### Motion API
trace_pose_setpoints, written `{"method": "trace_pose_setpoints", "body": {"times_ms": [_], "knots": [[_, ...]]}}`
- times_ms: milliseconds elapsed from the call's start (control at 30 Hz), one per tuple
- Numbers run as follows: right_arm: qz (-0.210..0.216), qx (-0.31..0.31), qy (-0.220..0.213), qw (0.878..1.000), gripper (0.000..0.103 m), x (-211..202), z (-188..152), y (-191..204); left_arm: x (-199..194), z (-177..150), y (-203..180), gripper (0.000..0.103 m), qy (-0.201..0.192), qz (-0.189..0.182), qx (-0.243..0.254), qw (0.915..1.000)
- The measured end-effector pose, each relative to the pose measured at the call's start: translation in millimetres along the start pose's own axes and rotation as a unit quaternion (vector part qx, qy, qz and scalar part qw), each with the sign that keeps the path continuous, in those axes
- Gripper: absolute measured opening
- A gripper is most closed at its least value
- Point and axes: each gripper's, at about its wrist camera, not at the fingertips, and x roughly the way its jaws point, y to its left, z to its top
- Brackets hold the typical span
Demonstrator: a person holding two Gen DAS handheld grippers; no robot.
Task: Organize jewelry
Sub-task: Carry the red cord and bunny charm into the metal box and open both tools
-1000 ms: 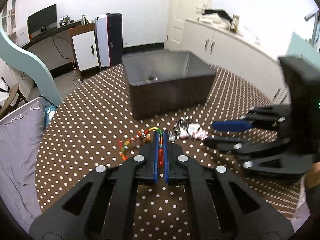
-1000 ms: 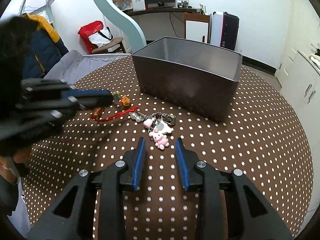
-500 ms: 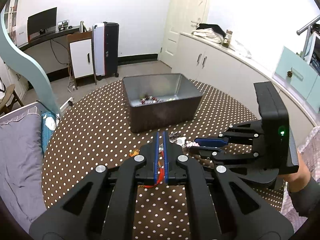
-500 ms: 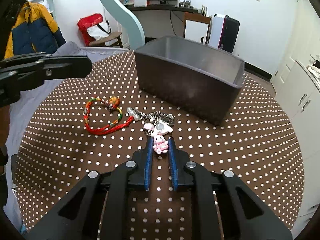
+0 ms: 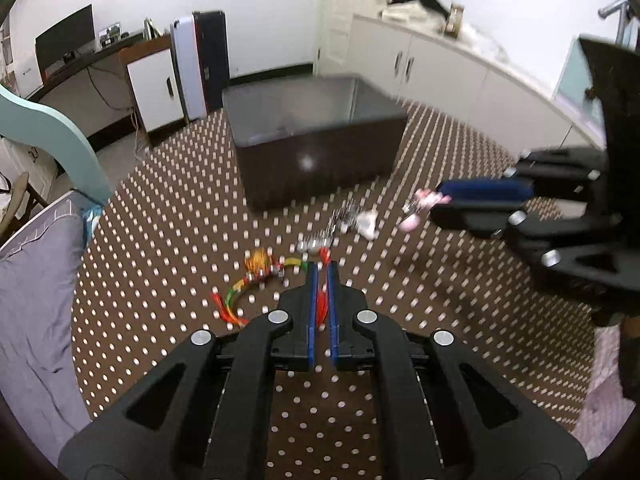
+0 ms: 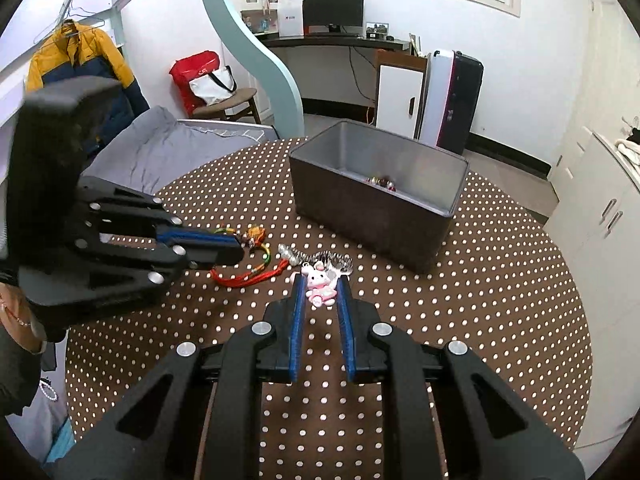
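Note:
A red and multicoloured cord bracelet (image 5: 256, 276) lies on the dotted brown tablecloth. My left gripper (image 5: 321, 270) is shut on its red cord (image 5: 322, 304); it also shows in the right wrist view (image 6: 224, 246) over the bracelet (image 6: 256, 276). A pink bunny charm keychain (image 6: 320, 286) with silver beads lies between the fingers of my right gripper (image 6: 320, 280), which stands open around it. In the left wrist view the right gripper (image 5: 444, 204) is at the charm (image 5: 424, 200). A dark grey bin (image 6: 376, 200) stands behind, with some beads inside.
The round table's edge (image 6: 576, 320) curves close on the right. A grey cushion (image 5: 36, 300) lies off the table's left side. Cabinets (image 5: 440, 68) and a desk stand beyond.
My left gripper has dropped back down close to the table with the red cord in it. My right gripper has opened wider around the bunny charm.

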Motion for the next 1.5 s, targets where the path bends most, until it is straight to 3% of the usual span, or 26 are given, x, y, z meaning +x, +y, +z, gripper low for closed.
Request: {"method": "trace_pose_setpoints", "body": {"times_ms": [300,367,400,433,500,600,667,733,833,1000,1233,1500], "knots": [[0.003,0.006,0.007,1.000,0.014,2,-3,-3,17,-10,-7,0.006,0.030,0.012,0.013,0.9994],[0.003,0.007,0.008,1.000,0.014,3,-3,-4,17,-11,-9,0.023,0.030,0.012,0.011,0.9994],[0.004,0.007,0.009,1.000,0.014,4,-2,-5,16,-13,-10,0.054,0.030,0.016,0.009,0.9994],[0.005,0.008,0.010,1.000,0.014,5,-2,-6,15,-14,-11,0.064,0.025,0.023,0.006,0.9994],[0.005,0.007,0.012,1.000,0.014,5,-3,-6,9,-16,-14,0.064,0.007,0.024,0.012,0.9996],[0.006,0.009,0.012,1.000,0.014,6,-3,-7,15,-17,-13,0.061,0.021,0.033,0.013,0.9992],[0.007,0.008,0.010,1.000,0.014,5,-2,-6,19,-18,-13,0.050,0.024,0.037,0.014,0.9989],[0.007,0.008,0.009,1.000,0.014,4,-1,-6,18,-17,-16,0.020,0.022,0.032,0.020,0.9991],[0.006,0.008,0.005,1.000,0.014,2,1,-8,17,-17,-22,0.004,0.024,0.031,0.036,0.9986],[0.009,0.009,-0.008,1.000,0.014,-6,7,-10,-2,-3,-12,0.003,-0.007,0.003,0.011,0.9999],[0.010,0.014,-0.046,0.999,0.014,-28,32,-20,-58,38,-1,0.003,-0.086,-0.040,-0.015,0.9954],[-0.003,0.032,-0.080,0.996,0.014,-33,65,-39,-66,95,-8,0.003,-0.125,-0.033,-0.007,0.9915]]}}
